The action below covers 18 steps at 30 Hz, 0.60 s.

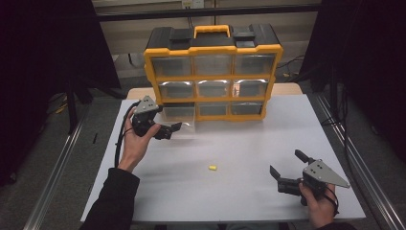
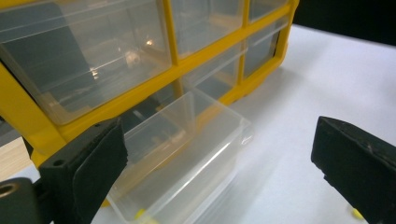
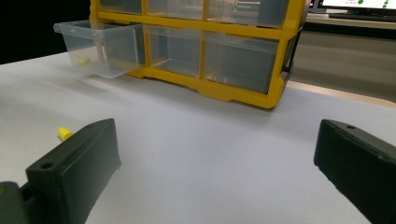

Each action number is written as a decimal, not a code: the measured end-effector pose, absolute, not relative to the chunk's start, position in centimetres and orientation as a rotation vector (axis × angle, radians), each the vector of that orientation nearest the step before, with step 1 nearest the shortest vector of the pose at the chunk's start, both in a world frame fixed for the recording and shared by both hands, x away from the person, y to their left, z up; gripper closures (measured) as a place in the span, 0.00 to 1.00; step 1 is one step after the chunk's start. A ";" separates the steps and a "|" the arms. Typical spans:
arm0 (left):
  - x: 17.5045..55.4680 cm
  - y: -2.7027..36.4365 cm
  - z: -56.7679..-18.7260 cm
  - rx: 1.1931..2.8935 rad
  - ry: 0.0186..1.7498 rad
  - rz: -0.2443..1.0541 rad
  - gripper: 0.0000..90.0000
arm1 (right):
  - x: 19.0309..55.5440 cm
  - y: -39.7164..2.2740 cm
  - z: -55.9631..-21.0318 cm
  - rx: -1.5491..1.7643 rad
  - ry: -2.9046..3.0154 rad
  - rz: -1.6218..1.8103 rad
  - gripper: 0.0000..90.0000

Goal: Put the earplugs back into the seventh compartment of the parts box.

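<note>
Nearest the high camera, the person's right hand rests the right gripper [image 1: 283,173] on the white table [image 1: 249,191], jaws wide apart and empty, well apart from the small yellow piece [image 1: 212,167] lying mid-table. Farther off, the left gripper [image 1: 168,130] hovers just beside the pulled-out clear drawer [image 1: 181,115] at the bottom left of the yellow organizer [image 1: 213,72], its jaws also spread and holding nothing. Seen from the left gripper view, the drawer [image 2: 187,154] lies open between the two black jaws, with a yellow piece visible at its front wall. From the right gripper view, the loose yellow piece [image 3: 64,133] sits just beyond the left jaw. To do this well, I judge the right gripper should straddle the piece squarely, close gently, then carry it to the open drawer.
</note>
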State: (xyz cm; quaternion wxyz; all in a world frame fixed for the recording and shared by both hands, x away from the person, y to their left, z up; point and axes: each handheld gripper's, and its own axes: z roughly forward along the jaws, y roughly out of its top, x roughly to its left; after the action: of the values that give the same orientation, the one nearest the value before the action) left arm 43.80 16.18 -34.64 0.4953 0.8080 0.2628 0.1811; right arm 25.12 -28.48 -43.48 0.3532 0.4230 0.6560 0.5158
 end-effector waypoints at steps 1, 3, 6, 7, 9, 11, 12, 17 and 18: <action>43.5 16.2 -34.6 1.958 0.634 0.435 0.04 | 25.1 -28.5 -43.5 1.095 1.697 1.334 0.00; 42.9 16.3 -34.5 1.943 0.615 0.447 0.04 | 25.1 -28.5 -43.5 1.095 1.699 1.335 0.00; 42.0 16.2 -34.3 1.931 0.574 0.439 0.04 | 25.1 -28.5 -43.5 1.095 1.695 1.332 0.00; 41.6 16.1 -34.2 1.935 0.559 0.436 0.04 | 25.1 -28.5 -43.5 1.096 1.695 1.332 0.00; 41.1 15.9 -34.2 1.926 0.544 0.440 0.04 | 25.1 -28.5 -43.5 1.095 1.695 1.332 0.00; 40.8 15.9 -34.2 1.906 0.539 0.421 0.04 | 25.1 -28.5 -43.5 1.096 1.698 1.332 0.00; 40.6 15.9 -34.3 1.900 0.537 0.408 0.04 | 25.1 -28.5 -43.5 1.096 1.698 1.332 0.00; 39.8 15.4 -35.1 1.916 0.525 0.351 0.05 | 25.1 -28.5 -43.5 1.093 1.698 1.334 0.00; 39.7 15.2 -35.2 1.927 0.522 0.344 0.06 | 25.1 -28.5 -43.5 1.096 1.698 1.332 0.00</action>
State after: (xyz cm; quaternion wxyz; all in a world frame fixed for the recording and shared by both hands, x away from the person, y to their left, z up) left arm 39.71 15.19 -35.22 0.5292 0.8071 0.2187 0.1439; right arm 25.14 -28.48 -43.48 0.3526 0.4238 0.6564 0.5149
